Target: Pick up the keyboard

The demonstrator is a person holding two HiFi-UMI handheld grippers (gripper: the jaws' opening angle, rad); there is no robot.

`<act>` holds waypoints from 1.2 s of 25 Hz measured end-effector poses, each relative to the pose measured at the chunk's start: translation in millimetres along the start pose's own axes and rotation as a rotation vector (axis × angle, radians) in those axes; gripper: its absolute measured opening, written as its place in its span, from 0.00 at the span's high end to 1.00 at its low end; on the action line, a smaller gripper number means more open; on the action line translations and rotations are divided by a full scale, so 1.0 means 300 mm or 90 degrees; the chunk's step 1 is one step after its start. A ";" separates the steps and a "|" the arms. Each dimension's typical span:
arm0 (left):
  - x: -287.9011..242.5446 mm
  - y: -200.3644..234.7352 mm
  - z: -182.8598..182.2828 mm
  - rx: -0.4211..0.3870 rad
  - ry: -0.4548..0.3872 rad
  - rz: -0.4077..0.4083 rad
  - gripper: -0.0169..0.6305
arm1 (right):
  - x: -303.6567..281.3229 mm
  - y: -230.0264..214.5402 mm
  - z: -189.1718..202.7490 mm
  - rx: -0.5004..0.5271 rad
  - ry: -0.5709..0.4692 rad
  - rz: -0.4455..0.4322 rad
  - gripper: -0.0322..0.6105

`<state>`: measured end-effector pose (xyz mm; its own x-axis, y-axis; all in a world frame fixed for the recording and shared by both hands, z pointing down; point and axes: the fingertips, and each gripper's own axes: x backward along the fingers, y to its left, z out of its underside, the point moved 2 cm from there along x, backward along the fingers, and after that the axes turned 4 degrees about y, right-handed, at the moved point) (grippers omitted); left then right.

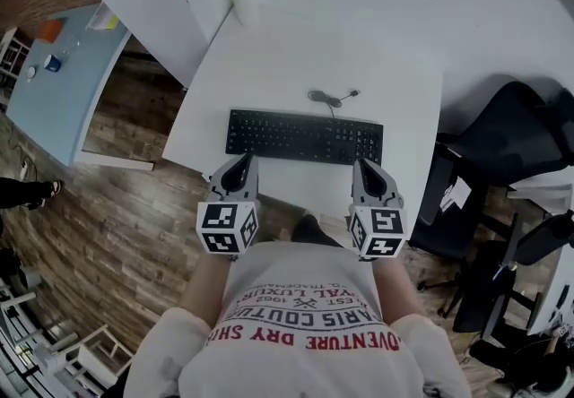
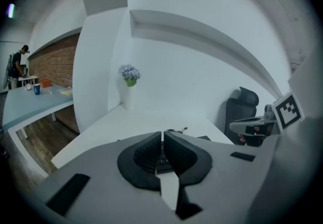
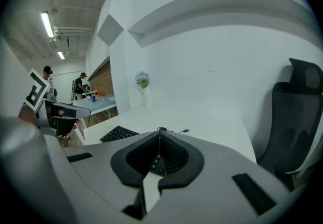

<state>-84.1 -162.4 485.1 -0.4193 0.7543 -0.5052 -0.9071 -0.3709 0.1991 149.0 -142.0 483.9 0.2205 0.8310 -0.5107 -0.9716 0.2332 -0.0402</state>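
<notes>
Head view: the keyboard [image 1: 305, 137] lies flat on the white bench [image 1: 269, 64], near its front edge, with its cable [image 1: 332, 99] trailing away behind it. The left tool [image 1: 240, 165] stands at the keyboard's near left corner and the right tool [image 1: 366, 168] at its near right corner, both pointing forward and somewhat down. Whether either tip touches the keyboard cannot be told.

Left gripper view: jaws clenched tip to tip, with nothing between them. Right gripper view: the same, jaws together and empty, the keyboard lying ahead and to the left.

Assessment: the approach step is in hand and no grasp has been made. The keyboard is not yet lifted. The next move likely calls for both tools to part their jaws, take the keyboard's two ends or front edge, close, and raise it level so that it does not tip. The trailing cable may drag.
</notes>
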 end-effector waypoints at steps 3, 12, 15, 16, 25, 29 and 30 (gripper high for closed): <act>-0.093 -0.012 0.034 0.009 0.024 -0.014 0.92 | -0.057 -0.064 0.027 0.001 0.028 -0.021 0.91; -0.237 0.114 0.151 0.079 0.104 -0.017 0.92 | -0.197 -0.249 0.164 -0.007 0.126 -0.035 0.89; -0.266 0.200 0.191 0.073 0.145 -0.040 0.92 | -0.233 -0.282 0.214 -0.026 0.165 -0.046 0.71; -0.273 0.227 0.197 0.075 0.151 -0.050 0.92 | -0.242 -0.295 0.227 -0.029 0.174 -0.045 0.69; -0.364 0.410 0.262 0.130 0.241 -0.085 0.66 | -0.376 -0.392 0.302 -0.095 0.240 -0.037 0.57; -0.410 0.437 0.294 0.137 0.297 -0.068 0.59 | -0.418 -0.417 0.335 -0.132 0.263 -0.044 0.54; -0.420 0.439 0.301 0.141 0.311 -0.059 0.58 | -0.425 -0.418 0.345 -0.136 0.272 -0.047 0.53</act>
<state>-154.2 -257.2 650.9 -0.3198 0.4189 -0.8498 -0.9474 -0.1519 0.2816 251.5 -224.8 643.1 0.2777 0.5233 -0.8056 -0.9605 0.1372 -0.2420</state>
